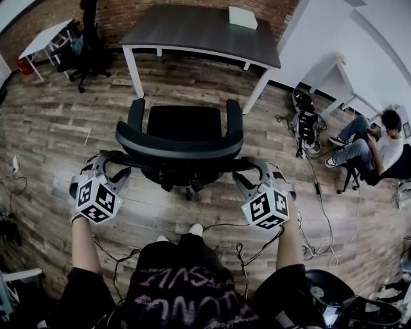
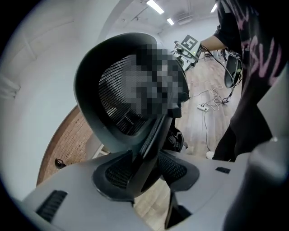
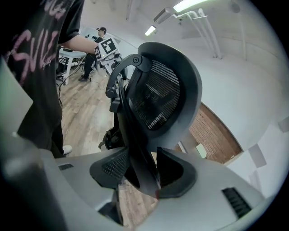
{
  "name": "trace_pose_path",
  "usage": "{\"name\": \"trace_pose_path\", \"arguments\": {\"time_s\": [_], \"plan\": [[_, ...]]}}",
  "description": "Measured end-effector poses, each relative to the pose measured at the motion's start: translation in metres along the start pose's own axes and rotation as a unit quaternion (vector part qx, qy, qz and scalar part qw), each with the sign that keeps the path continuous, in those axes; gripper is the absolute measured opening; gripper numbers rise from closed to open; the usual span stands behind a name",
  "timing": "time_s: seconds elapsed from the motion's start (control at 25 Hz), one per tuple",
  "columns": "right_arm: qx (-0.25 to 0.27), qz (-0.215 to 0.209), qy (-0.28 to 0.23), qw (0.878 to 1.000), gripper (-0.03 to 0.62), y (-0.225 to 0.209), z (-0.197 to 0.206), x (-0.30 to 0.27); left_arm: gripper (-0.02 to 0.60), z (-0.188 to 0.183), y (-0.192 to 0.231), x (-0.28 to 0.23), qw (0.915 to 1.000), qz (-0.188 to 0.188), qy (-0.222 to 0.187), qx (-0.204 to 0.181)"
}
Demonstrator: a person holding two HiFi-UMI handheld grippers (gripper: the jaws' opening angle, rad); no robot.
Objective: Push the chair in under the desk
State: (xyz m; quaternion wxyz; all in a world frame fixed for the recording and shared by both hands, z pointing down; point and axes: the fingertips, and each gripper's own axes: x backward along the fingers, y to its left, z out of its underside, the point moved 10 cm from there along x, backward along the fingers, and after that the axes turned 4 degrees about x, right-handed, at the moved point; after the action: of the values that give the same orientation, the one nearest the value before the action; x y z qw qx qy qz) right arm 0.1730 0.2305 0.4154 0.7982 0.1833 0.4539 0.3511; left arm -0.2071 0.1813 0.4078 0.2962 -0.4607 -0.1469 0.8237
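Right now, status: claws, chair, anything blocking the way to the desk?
Left claw, right claw open, each astride the backrest edge. Chair short of the desk. Nothing between them.

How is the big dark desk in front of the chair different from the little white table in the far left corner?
The desk has a dark top; the table has a white one. The desk looks much bigger than the table. A pale box sits on the desk; none shows on the table. Both have white legs and stand by the brick wall.
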Motion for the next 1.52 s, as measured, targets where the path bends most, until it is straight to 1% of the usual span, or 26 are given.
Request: {"name": "trace_pose_path", "arguments": {"time_s": [0.24, 0.4, 0.6, 0.84, 1.04, 1.12, 1.24, 1.52], "plan": [[-0.022, -0.012, -0.02, 0.999, 0.193, -0.002, 0.006, -0.004, 0.207, -0.002, 0.001, -0.006, 0.9999, 0.006, 0.006, -0.005], [-0.025, -0.02, -0.027, 0.999, 0.195, -0.005, 0.008, -0.007, 0.218, -0.002, 0.002, -0.011, 0.9999, 0.007, 0.012, -0.006], [-0.029, -0.031, -0.034, 0.999, 0.202, -0.009, 0.01, -0.008, 0.232, -0.007, -0.002, -0.018, 0.9994, 0.011, 0.027, -0.021], [-0.035, -0.047, -0.04, 0.997, 0.21, -0.017, 0.016, -0.011, 0.23, -0.01, -0.001, -0.022, 0.9994, 0.019, 0.025, -0.012], [-0.031, -0.045, -0.045, 0.997, 0.212, -0.024, 0.018, -0.014, 0.235, -0.012, 0.0, -0.024, 0.9997, 0.007, 0.022, -0.005], [-0.03, -0.044, -0.044, 0.998, 0.212, -0.029, 0.021, -0.017, 0.238, -0.014, 0.002, -0.029, 0.9998, 0.002, 0.019, -0.003], [-0.031, -0.044, -0.044, 0.998, 0.212, -0.036, 0.026, -0.024, 0.238, -0.018, 0.009, -0.038, 0.9998, 0.004, 0.021, 0.002], [-0.036, -0.045, -0.041, 0.997, 0.215, -0.068, 0.031, -0.046, 0.238, -0.029, 0.039, -0.065, 0.9999, 0.008, 0.014, 0.004]]}}
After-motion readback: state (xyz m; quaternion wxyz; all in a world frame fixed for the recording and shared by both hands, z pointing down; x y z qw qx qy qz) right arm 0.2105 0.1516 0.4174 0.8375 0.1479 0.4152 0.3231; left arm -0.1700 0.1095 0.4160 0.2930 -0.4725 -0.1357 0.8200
